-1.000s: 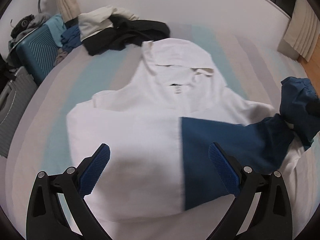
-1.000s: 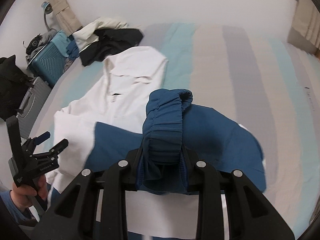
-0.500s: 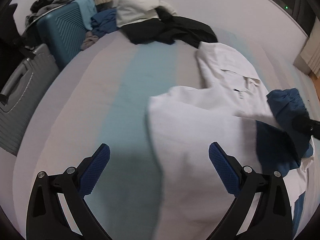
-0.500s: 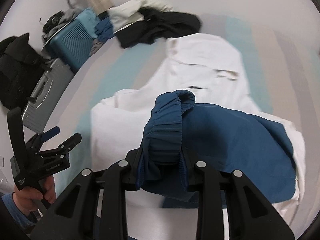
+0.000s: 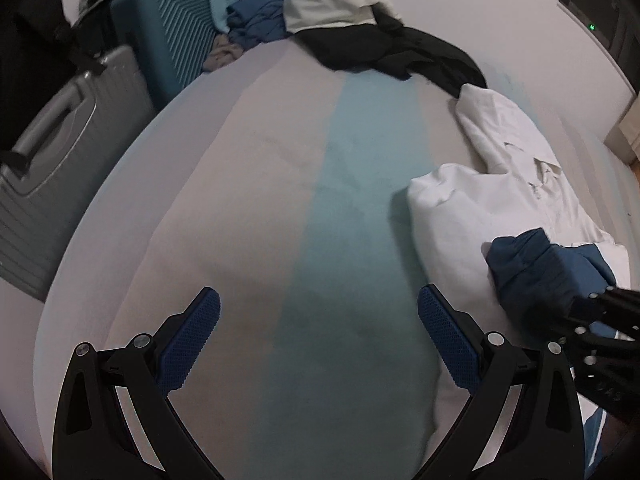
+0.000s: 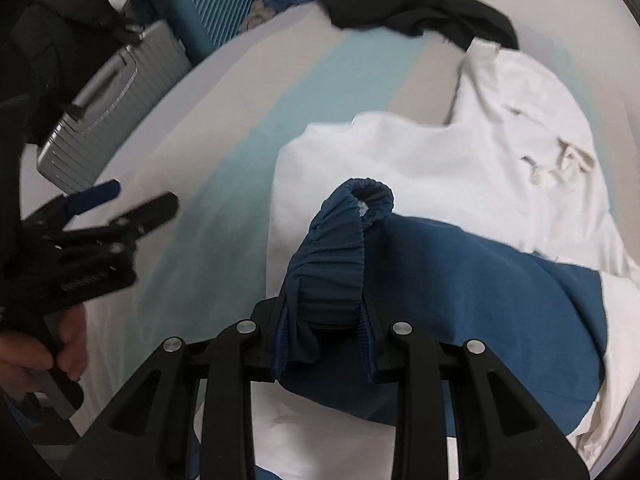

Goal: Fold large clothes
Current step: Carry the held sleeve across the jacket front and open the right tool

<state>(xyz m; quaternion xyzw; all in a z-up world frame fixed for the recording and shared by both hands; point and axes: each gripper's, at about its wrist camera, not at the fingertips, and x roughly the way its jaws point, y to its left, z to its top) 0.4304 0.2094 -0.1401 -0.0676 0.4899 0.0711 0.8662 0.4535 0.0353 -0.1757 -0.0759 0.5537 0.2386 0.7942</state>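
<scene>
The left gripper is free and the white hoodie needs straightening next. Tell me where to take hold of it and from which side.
Take the white hoodie at its rounded folded corner nearest the open left gripper. That edge stands slightly proud of the striped bed sheet, so come from the bare sheet side, low, sliding one finger under. Avoid the lower part, where the blue garment held by the right gripper lies on it.

A teal suitcase (image 5: 176,44) stands beside the striped bed (image 5: 248,208). A grey suitcase (image 5: 52,184) stands just beside it; a cream curtain (image 5: 624,136) hangs across the bed.
</scene>
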